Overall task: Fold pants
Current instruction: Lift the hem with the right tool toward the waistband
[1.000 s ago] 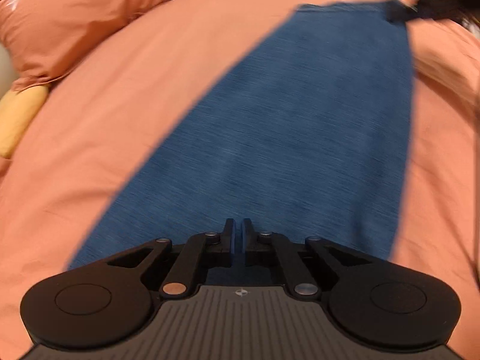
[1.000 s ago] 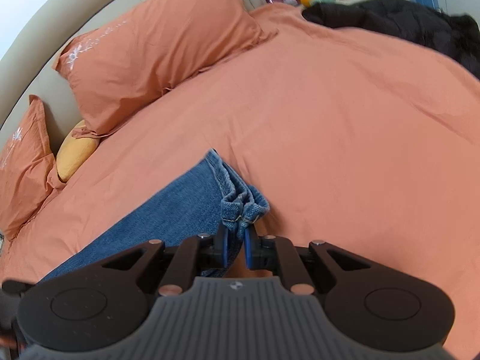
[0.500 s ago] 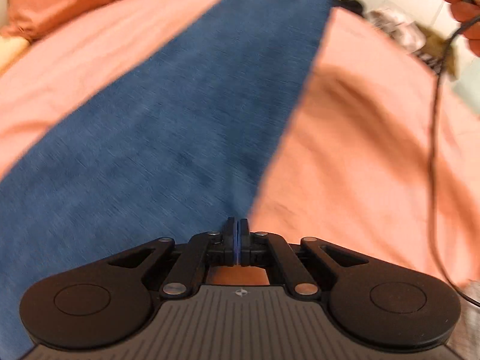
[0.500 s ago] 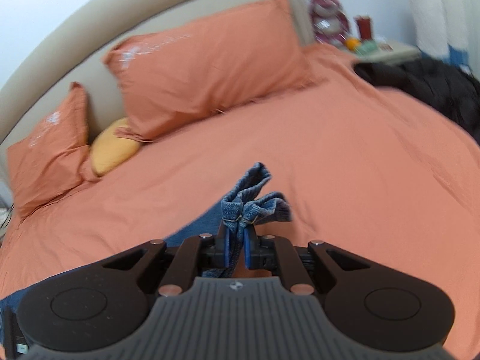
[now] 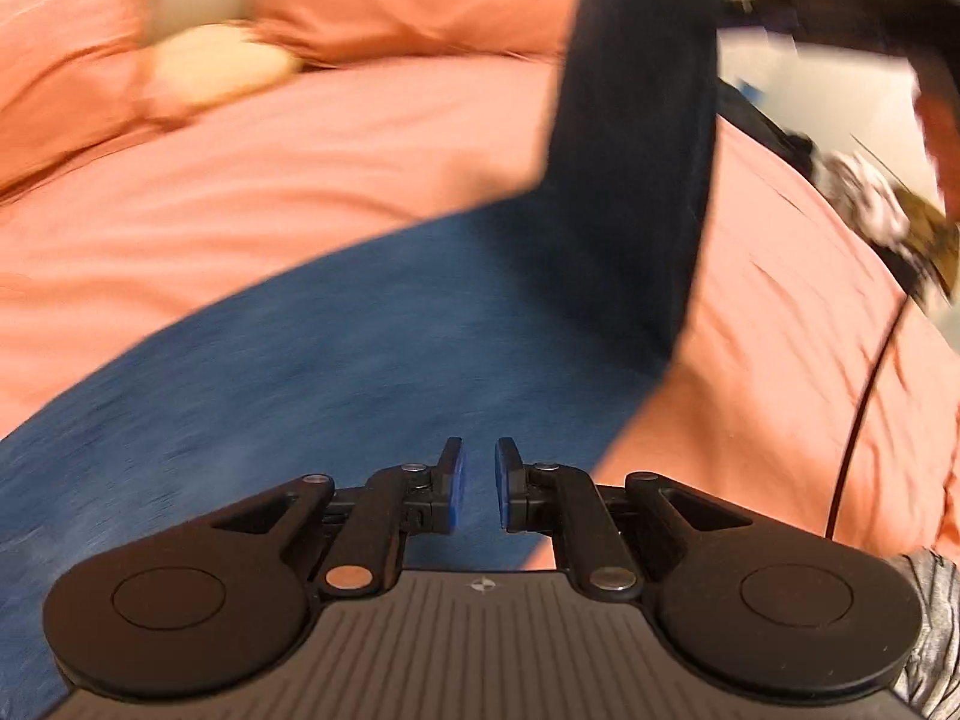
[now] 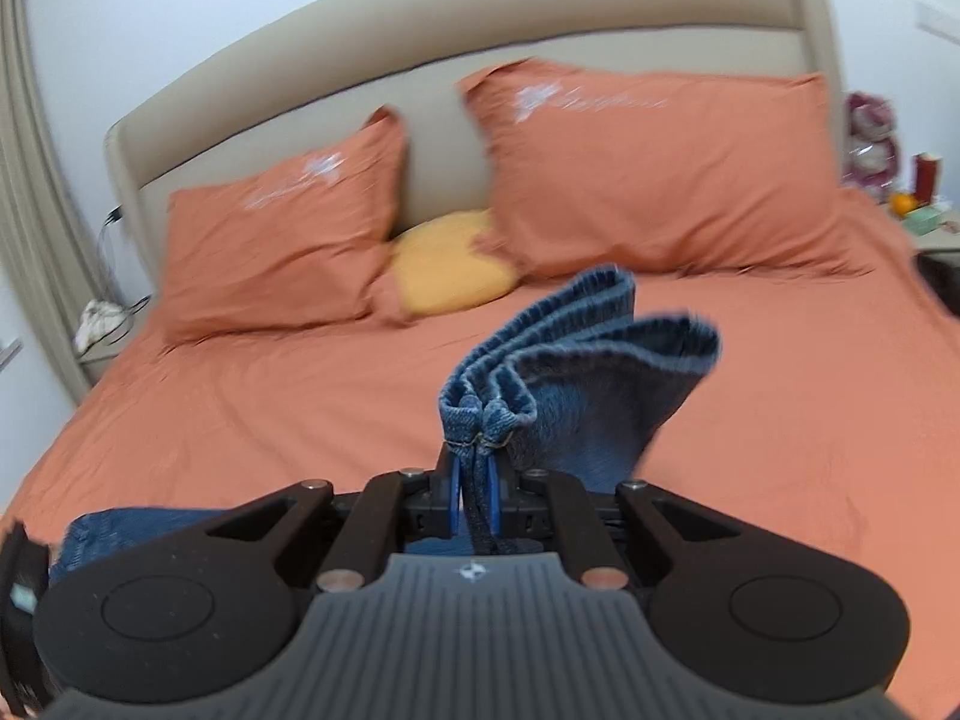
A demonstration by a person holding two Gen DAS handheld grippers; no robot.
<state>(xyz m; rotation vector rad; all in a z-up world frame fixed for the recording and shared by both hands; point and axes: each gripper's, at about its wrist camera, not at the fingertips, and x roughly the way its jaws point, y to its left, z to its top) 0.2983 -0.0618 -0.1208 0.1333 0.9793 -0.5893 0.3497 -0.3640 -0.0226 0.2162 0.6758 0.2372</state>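
Blue denim pants lie on the orange bed, one end rising steeply toward the top right of the left wrist view. My left gripper is open a little, empty, just above the denim near its right edge. My right gripper is shut on the pants' hem end, which fans out above the fingers and is held well above the bed. More denim shows at the lower left of the right wrist view.
Two orange pillows and a yellow cushion lean on the beige headboard. A nightstand with small items stands at the right. A black cable hangs at the right in the left wrist view.
My right gripper has lifted the hem end high off the bed. My left gripper has opened slightly and let go of the denim.
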